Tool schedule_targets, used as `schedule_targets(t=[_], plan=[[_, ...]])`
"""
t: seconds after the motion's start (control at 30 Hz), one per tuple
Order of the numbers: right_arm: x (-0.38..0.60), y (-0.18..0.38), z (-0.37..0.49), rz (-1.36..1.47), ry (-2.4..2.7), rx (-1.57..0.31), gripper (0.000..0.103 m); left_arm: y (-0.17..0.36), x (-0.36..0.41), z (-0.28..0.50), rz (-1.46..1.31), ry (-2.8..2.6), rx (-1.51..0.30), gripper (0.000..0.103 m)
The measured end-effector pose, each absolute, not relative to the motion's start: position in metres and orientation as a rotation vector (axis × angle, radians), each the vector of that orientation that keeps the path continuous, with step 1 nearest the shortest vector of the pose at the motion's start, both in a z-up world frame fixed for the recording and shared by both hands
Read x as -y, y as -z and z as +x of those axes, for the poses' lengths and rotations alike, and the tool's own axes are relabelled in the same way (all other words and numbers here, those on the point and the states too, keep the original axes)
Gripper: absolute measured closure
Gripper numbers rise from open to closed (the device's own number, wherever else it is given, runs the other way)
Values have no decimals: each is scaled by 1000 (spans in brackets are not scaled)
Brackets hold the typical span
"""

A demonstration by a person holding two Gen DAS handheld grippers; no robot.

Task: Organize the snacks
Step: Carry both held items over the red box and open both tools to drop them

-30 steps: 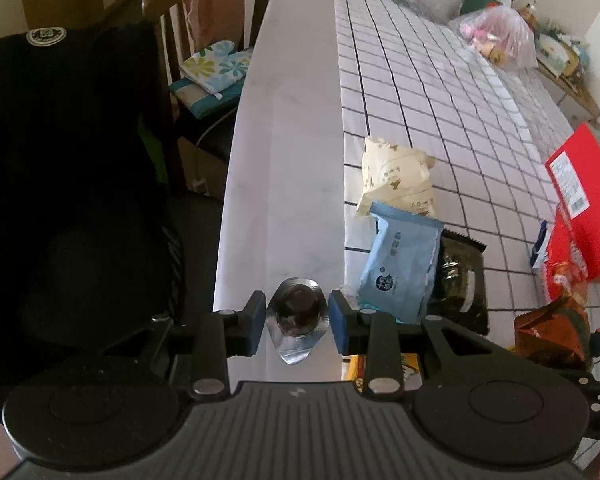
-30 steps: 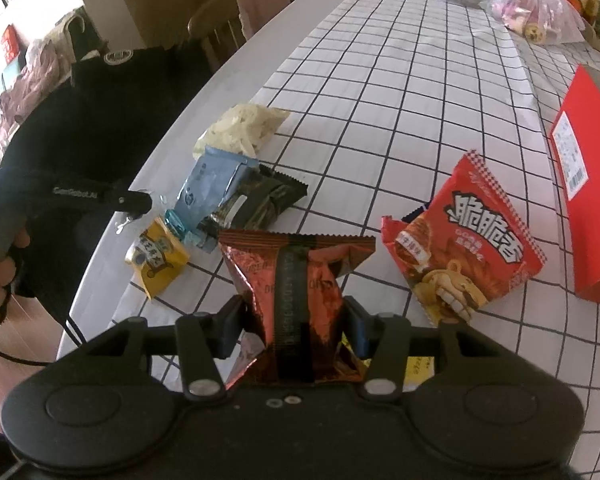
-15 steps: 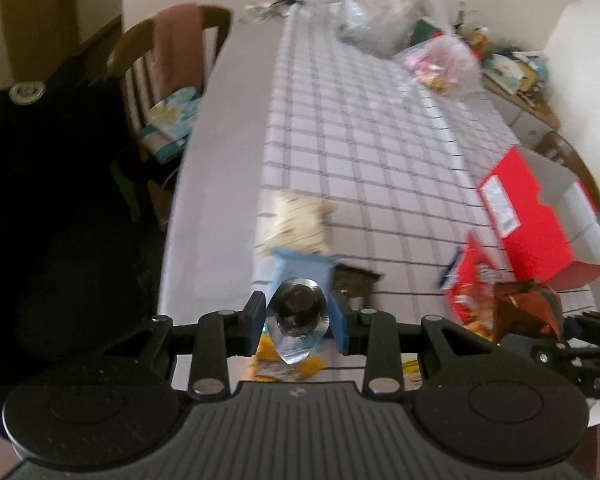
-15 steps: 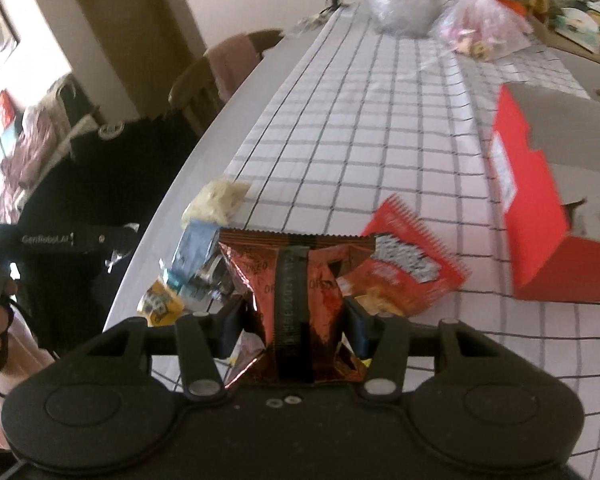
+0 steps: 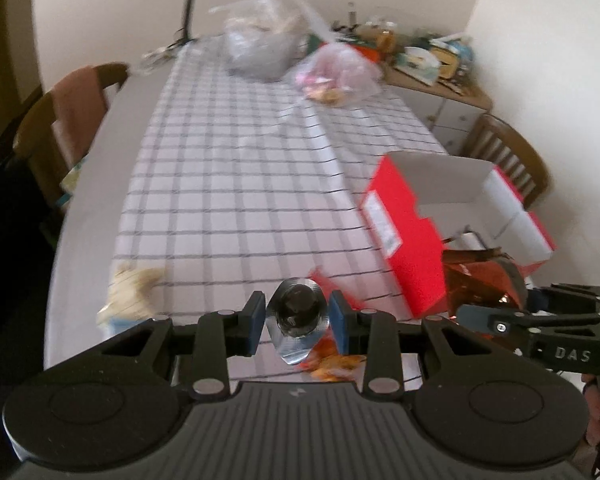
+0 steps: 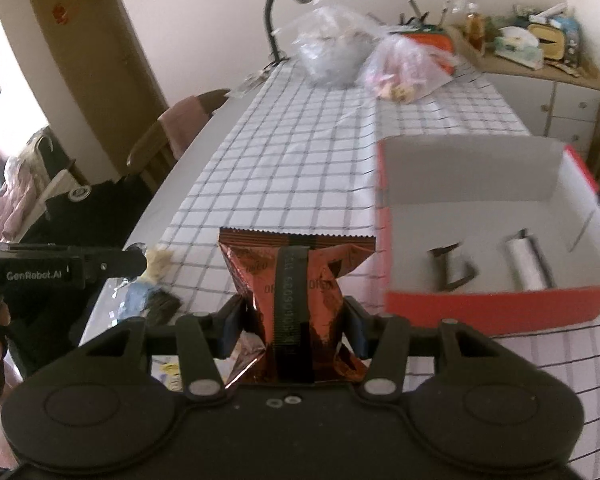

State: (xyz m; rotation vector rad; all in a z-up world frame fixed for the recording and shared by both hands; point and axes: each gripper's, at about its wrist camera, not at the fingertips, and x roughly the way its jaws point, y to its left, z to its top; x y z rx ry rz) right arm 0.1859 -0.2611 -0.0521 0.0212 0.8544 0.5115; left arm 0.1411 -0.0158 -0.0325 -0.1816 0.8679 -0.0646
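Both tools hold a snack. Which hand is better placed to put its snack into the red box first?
Right: its tool holds the brown packet beside the open red box; the left tool is farther.

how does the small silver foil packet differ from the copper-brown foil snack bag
The small silver foil packet is an almond-shaped pouch with a dark round lump inside; the copper-brown foil snack bag is much bigger, crinkled, with a black centre stripe. The packet sits in the left hand-held gripper, the bag in the right hand-held gripper. Both are shiny and held above the table.

Checked table [image 6: 300,160] with red box [image 6: 500,300]
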Motion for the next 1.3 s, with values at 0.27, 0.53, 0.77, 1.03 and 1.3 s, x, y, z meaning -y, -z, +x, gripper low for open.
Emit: schedule_targets(t=[0.27, 0.53, 0.77, 1.03, 1.3], plan=[[326, 48, 222, 11, -458, -838, 52, 22, 103, 178, -121, 114, -851, 70], [374, 54, 264, -20, -403, -842, 52, 27, 172, 222, -59, 129, -866, 69], [397, 63, 295, -46, -374, -850, 52, 40, 212, 256, -18, 133, -911, 69], [404, 83, 329, -58, -362, -887, 52, 63, 238, 293, 16, 142, -977, 69], [403, 118, 344, -93, -358, -969, 52, 95, 252, 320, 29, 122, -1067, 69]])
